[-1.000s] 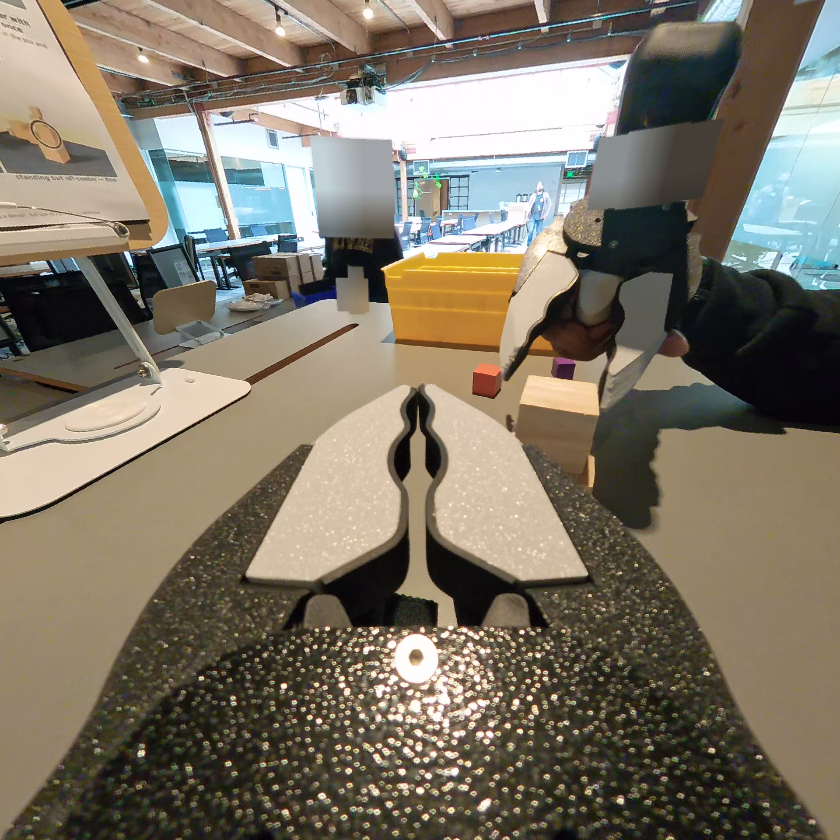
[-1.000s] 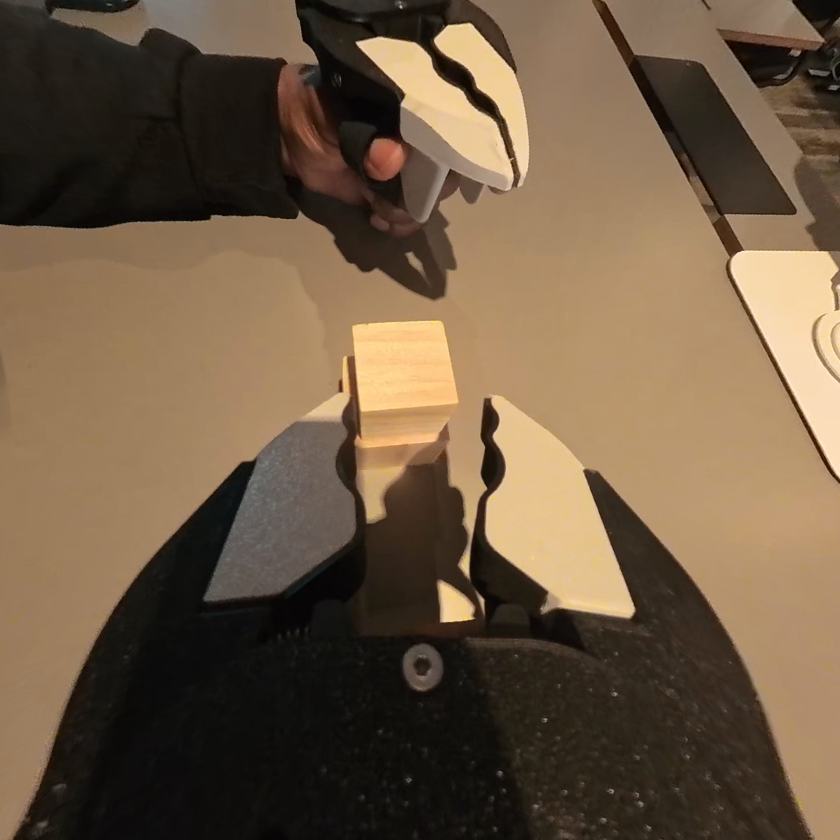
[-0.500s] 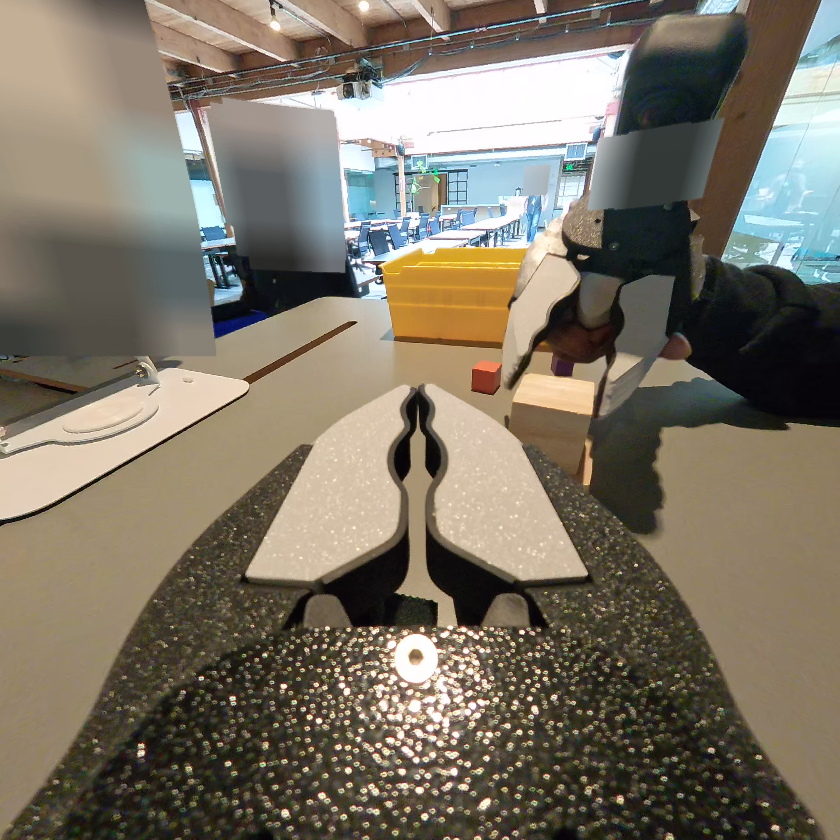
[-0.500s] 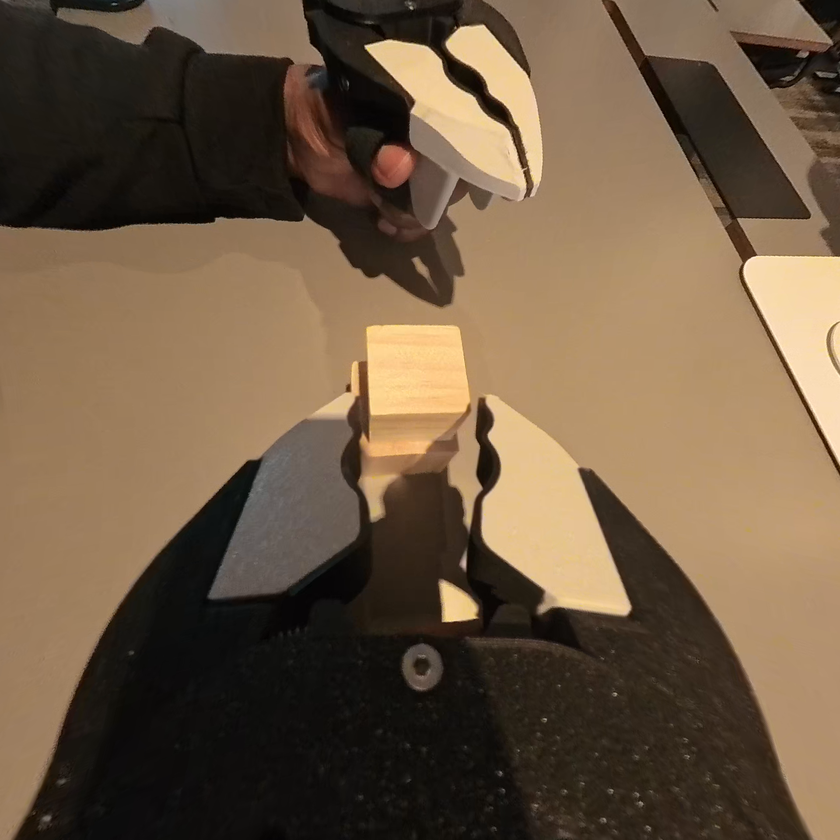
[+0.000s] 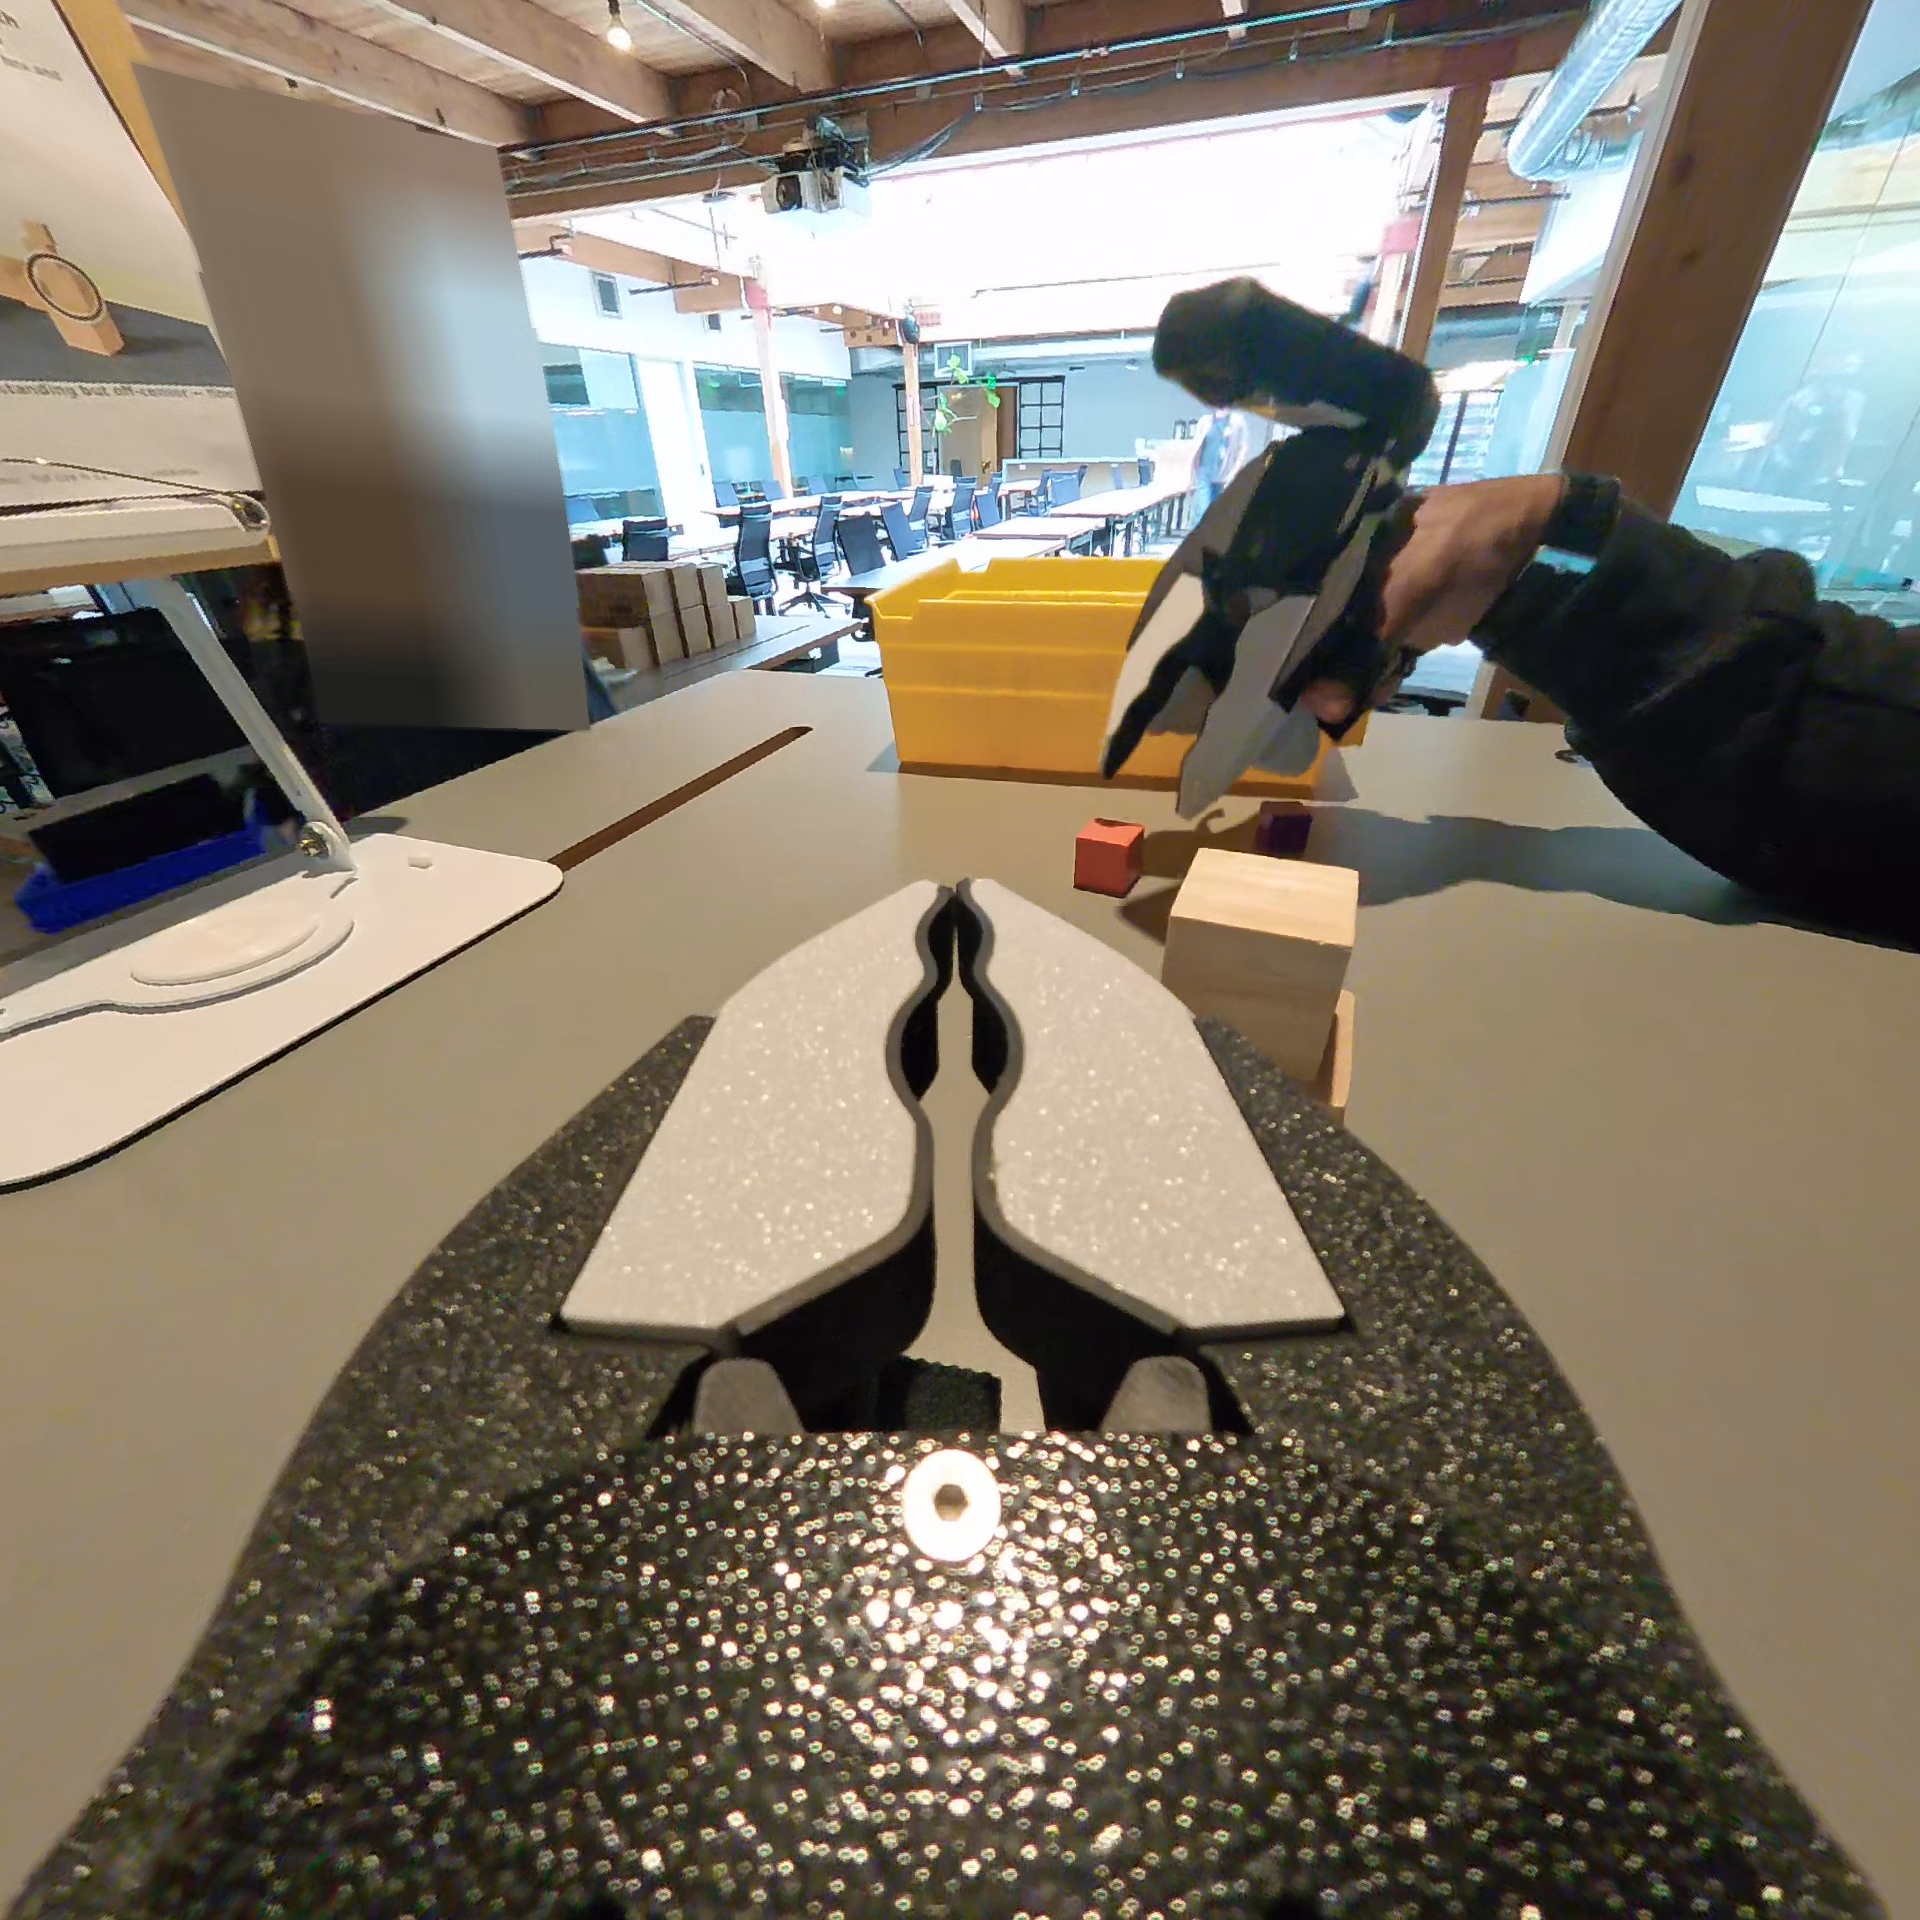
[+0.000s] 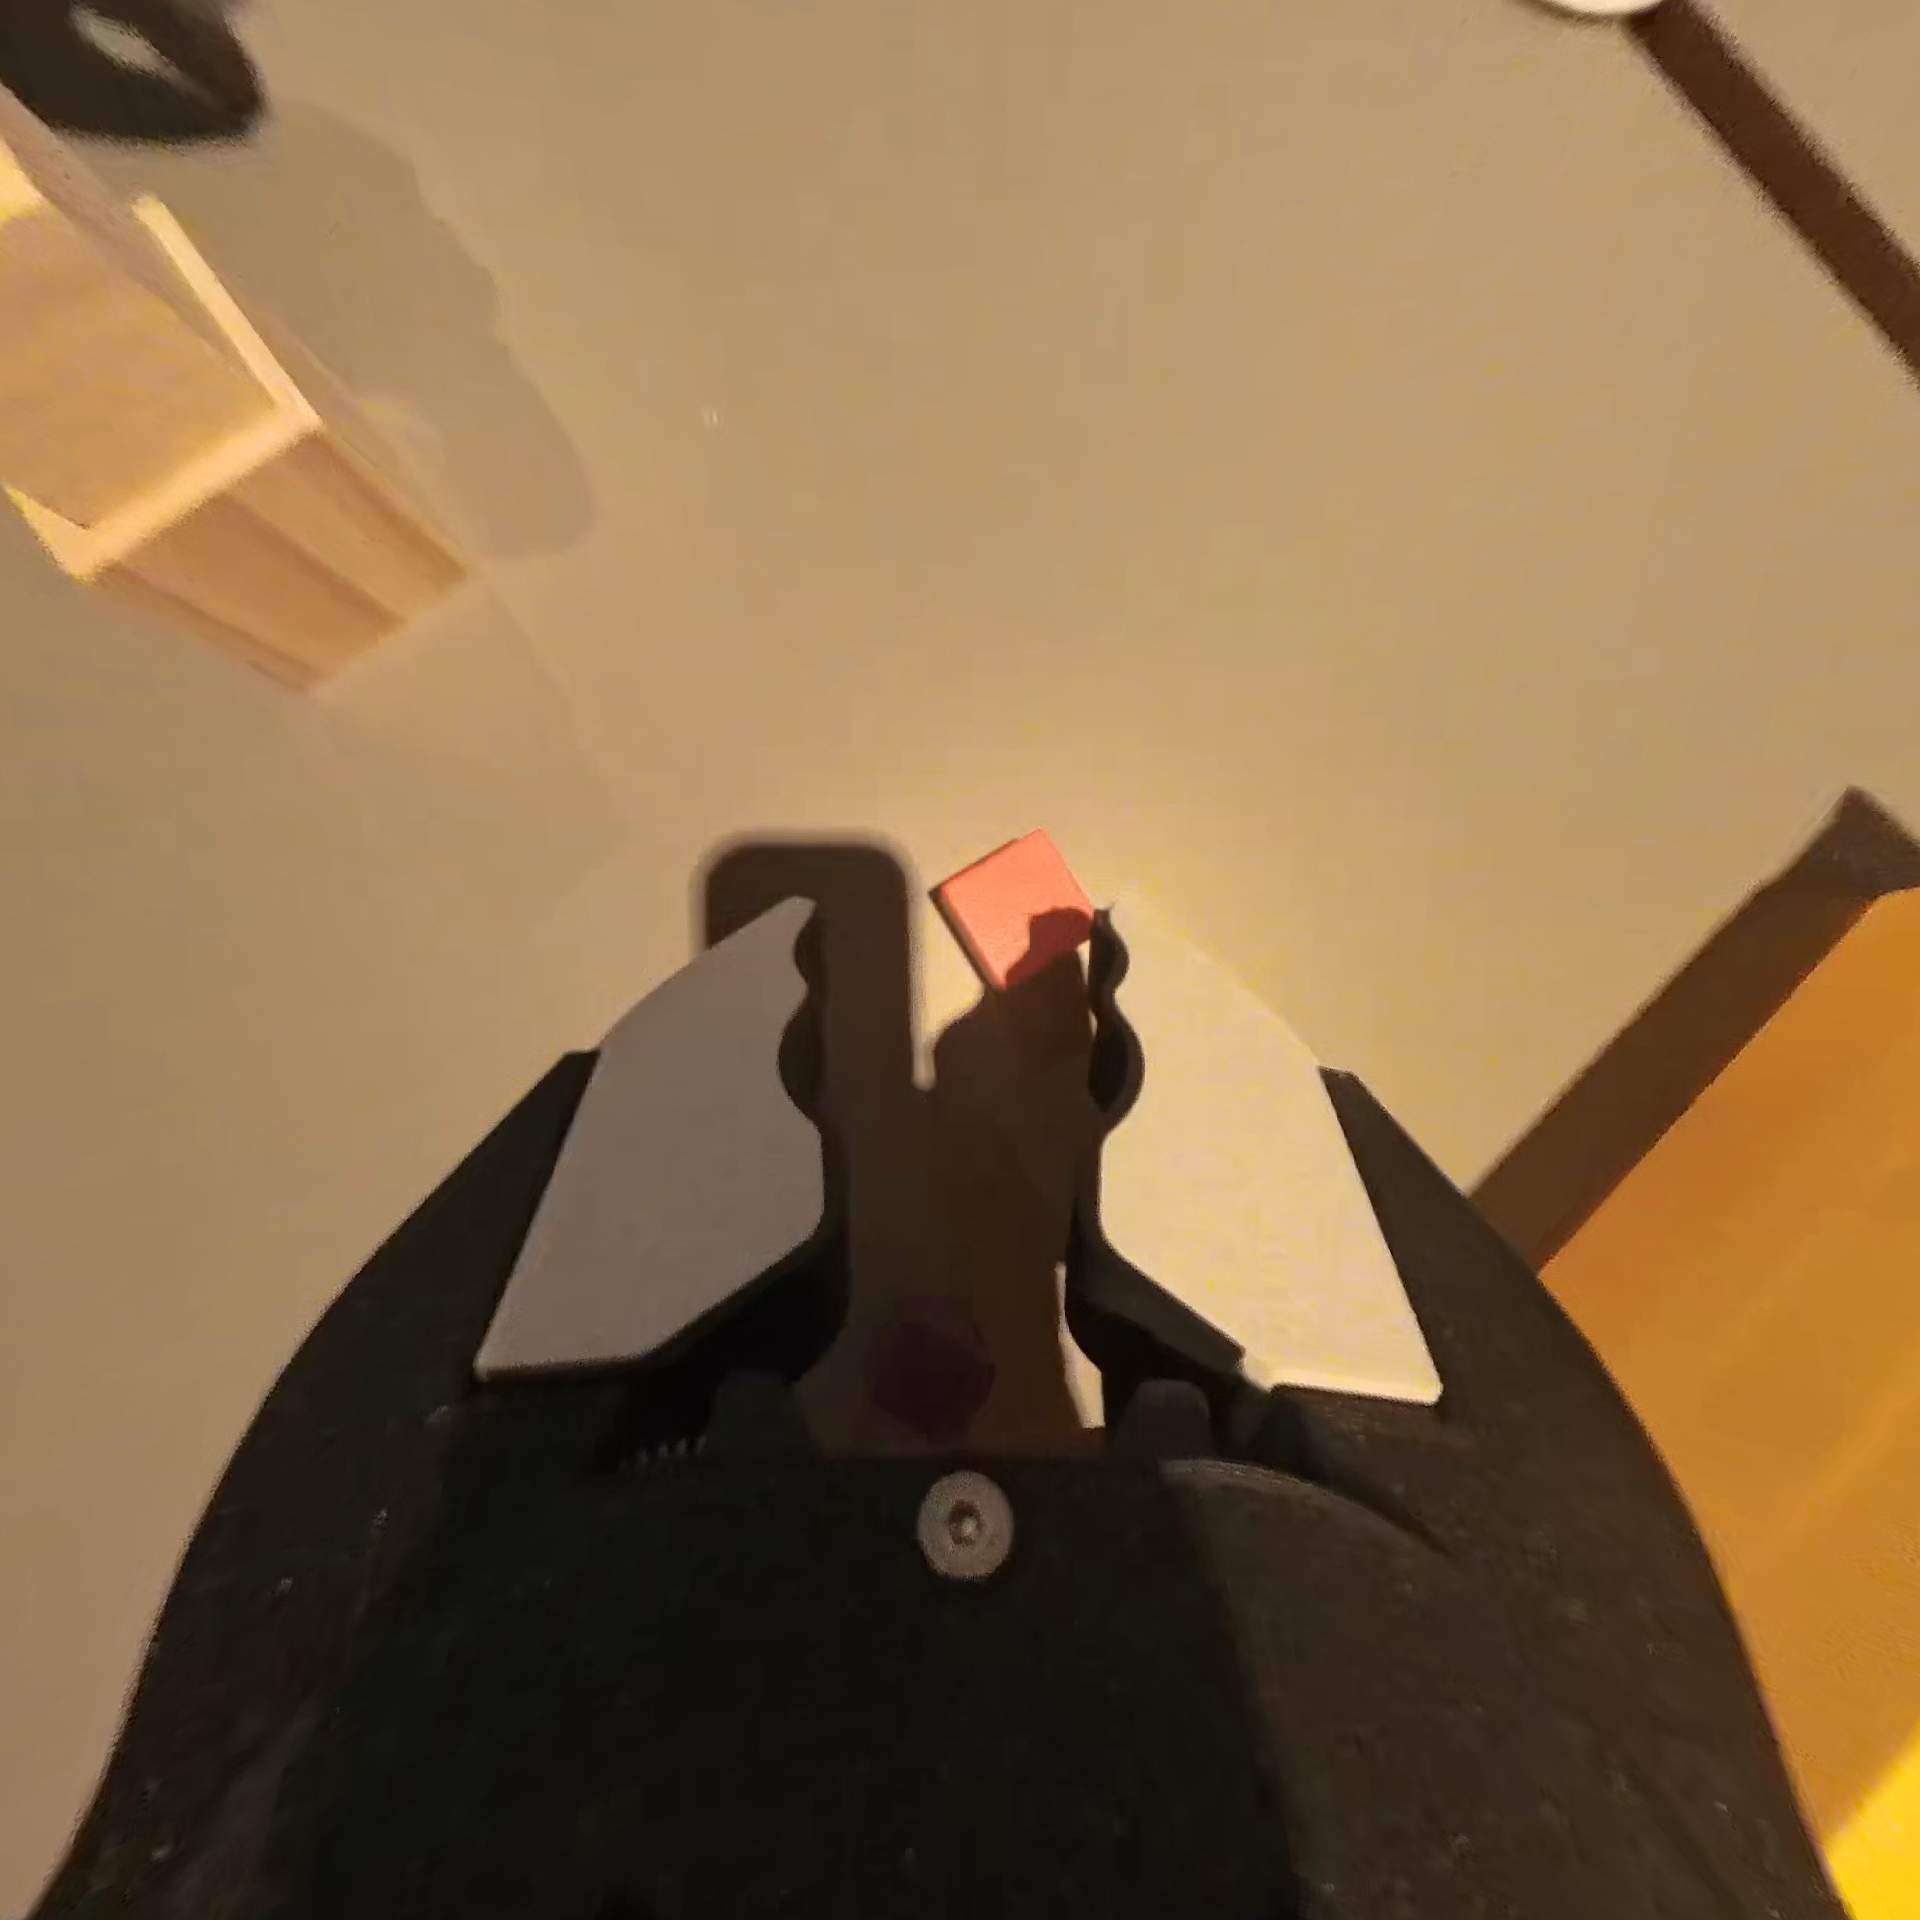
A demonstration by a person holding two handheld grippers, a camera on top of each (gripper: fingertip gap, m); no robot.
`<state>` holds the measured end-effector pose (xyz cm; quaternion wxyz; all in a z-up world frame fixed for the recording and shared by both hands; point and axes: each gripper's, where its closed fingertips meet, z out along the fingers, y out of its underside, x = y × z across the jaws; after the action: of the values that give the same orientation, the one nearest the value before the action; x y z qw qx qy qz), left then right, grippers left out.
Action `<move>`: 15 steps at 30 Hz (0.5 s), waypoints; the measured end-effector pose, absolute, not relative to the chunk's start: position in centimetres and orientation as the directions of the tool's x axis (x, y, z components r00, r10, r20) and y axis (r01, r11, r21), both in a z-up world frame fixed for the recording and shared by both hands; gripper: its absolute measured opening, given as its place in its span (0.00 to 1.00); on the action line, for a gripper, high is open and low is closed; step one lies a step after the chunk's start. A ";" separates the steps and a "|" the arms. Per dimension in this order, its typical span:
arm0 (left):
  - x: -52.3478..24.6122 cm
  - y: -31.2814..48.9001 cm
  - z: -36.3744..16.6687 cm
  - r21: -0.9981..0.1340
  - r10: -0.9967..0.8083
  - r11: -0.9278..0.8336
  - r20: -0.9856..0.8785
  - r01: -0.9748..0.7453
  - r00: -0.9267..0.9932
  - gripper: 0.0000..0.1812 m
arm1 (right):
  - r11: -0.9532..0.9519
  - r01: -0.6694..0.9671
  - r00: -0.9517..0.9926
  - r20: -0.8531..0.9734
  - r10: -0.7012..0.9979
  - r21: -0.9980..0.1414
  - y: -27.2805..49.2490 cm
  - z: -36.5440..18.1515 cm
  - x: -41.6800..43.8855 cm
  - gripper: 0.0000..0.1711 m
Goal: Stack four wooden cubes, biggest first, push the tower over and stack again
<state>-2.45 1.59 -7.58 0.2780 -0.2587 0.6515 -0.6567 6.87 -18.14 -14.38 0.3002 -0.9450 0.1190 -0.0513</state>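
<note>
A plain wooden cube (image 5: 1262, 935) sits on a larger wooden cube (image 5: 1340, 1049), which my left gripper's body mostly hides. The stack shows blurred at the upper left of the right wrist view (image 6: 156, 416). A small red cube (image 5: 1108, 854) and a small purple cube (image 5: 1284, 826) lie on the table behind the stack. My left gripper (image 5: 956, 894) is shut and empty, low over the table left of the stack. My right gripper (image 6: 951, 925) is open and empty, above the small cubes. The red cube (image 6: 1013, 904) lies just past its right fingertip and the purple cube (image 6: 928, 1371) lies below, between its fingers.
A yellow bin (image 5: 997, 665) stands behind the small cubes and shows at the right of the right wrist view (image 6: 1714, 1247). A white stand base (image 5: 208, 966) lies at the left on the grey table (image 5: 1610, 1143). A dark slot (image 5: 686, 795) runs across the table farther back. Left tips to right tips: about 25 cm.
My right gripper has left the wooden stack, lifted and swung back over the red and purple cubes, still open. My left gripper has stayed shut and nearly in place.
</note>
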 end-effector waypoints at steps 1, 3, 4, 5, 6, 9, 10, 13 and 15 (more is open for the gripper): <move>-2.4 1.6 -7.6 -1.000 -0.702 0.002 -0.021 0.027 -0.712 0.00 | -0.805 -0.203 0.962 0.039 -0.270 -0.557 -18.0 -15.0 6.9 0.28; -2.4 1.6 -7.5 -1.000 -0.702 -0.001 -0.019 0.028 -0.712 0.00 | -0.826 -0.228 0.950 0.069 -0.305 -0.515 -18.1 -16.1 7.4 0.28; -2.5 1.6 -7.5 -1.000 -0.702 0.000 -0.021 0.030 -0.711 0.00 | -0.828 -0.243 0.943 0.077 -0.324 -0.506 -18.1 -16.4 7.7 0.28; -2.5 1.6 -7.5 -1.000 -0.702 0.001 -0.023 0.030 -0.711 0.00 | -0.825 -0.260 0.938 0.073 -0.340 -0.501 -18.1 -16.7 7.9 0.28; -2.5 1.6 -7.6 -1.000 -0.702 0.004 -0.024 0.030 -0.712 0.00 | -0.823 -0.275 0.934 0.064 -0.351 -0.498 -18.1 -17.0 8.0 0.28; -2.5 1.5 -7.6 -0.999 -0.701 0.010 -0.029 0.030 -0.712 0.00 | -0.827 -0.295 0.931 0.049 -0.361 -0.479 -18.4 -17.7 8.2 0.28; -2.5 1.5 -7.6 -0.999 -0.701 0.012 -0.030 0.030 -0.713 0.00 | -0.829 -0.294 0.932 0.047 -0.358 -0.475 -18.4 -17.9 8.2 0.28; -2.5 1.4 -7.7 -0.999 -0.700 0.017 -0.033 0.030 -0.713 0.00 | -0.839 -0.266 0.944 0.050 -0.327 -0.475 -18.5 -18.2 8.2 0.27; -2.5 1.4 -7.7 -0.999 -0.700 0.018 -0.034 0.030 -0.713 0.00 | -0.838 -0.253 0.949 0.045 -0.313 -0.484 -18.4 -18.3 8.2 0.22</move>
<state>-2.47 1.41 -7.68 0.2795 -0.2554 0.6563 -0.6526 8.20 -18.37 -18.32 0.2434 -0.9566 0.1480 -0.0612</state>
